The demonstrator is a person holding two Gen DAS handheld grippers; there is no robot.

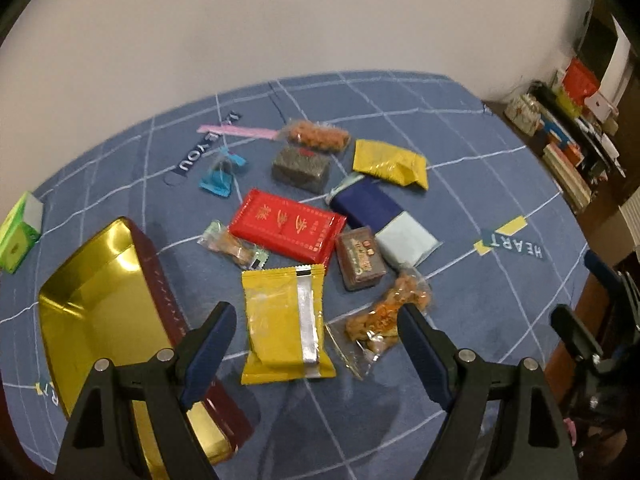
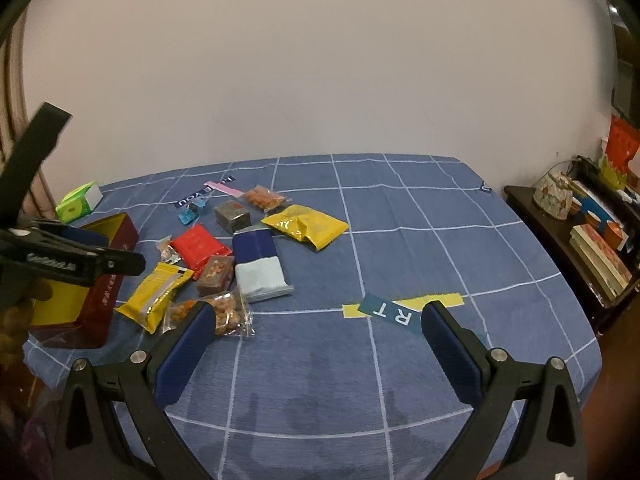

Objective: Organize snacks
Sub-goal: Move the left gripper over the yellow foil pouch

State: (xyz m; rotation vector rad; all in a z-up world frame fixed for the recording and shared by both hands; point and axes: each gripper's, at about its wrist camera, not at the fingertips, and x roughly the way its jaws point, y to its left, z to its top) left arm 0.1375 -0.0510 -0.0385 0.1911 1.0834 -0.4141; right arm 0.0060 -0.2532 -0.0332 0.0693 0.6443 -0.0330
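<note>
Most of the blue checked cloth (image 2: 400, 380) lies bare: the whole right half and the near edge carry nothing but printed lettering, while the snacks crowd the left half. Along the far edge the cloth meets a plain wall; off the right edge stands a dark shelf (image 2: 592, 248) stacked with books.

Near the left edge sits an open tin (image 1: 100, 300), dark red outside and gold inside, with nothing visible in it. A green carton (image 1: 18, 236) stands at the far-left corner.

Just right of the tin lie the packets. A yellow packet (image 1: 284, 320) with a silver seam is nearest the near edge, and a clear bag of orange snacks (image 1: 388, 316) lies just beside it. Behind them are a red packet (image 1: 288, 224), a small brown box (image 1: 360, 258) and a navy and pale blue pouch (image 1: 384, 216). Farther back are a crumpled yellow bag (image 1: 390, 162), a grey block (image 1: 300, 168), a blue candy (image 1: 218, 178) and a clear packet of orange pieces (image 1: 316, 136).

The left gripper (image 1: 316, 320) hovers over the yellow packet with its jaws spread wide on either side, gripping nothing. The right gripper (image 2: 316, 320) hangs above the bare cloth near the near edge, jaws equally wide and empty.
</note>
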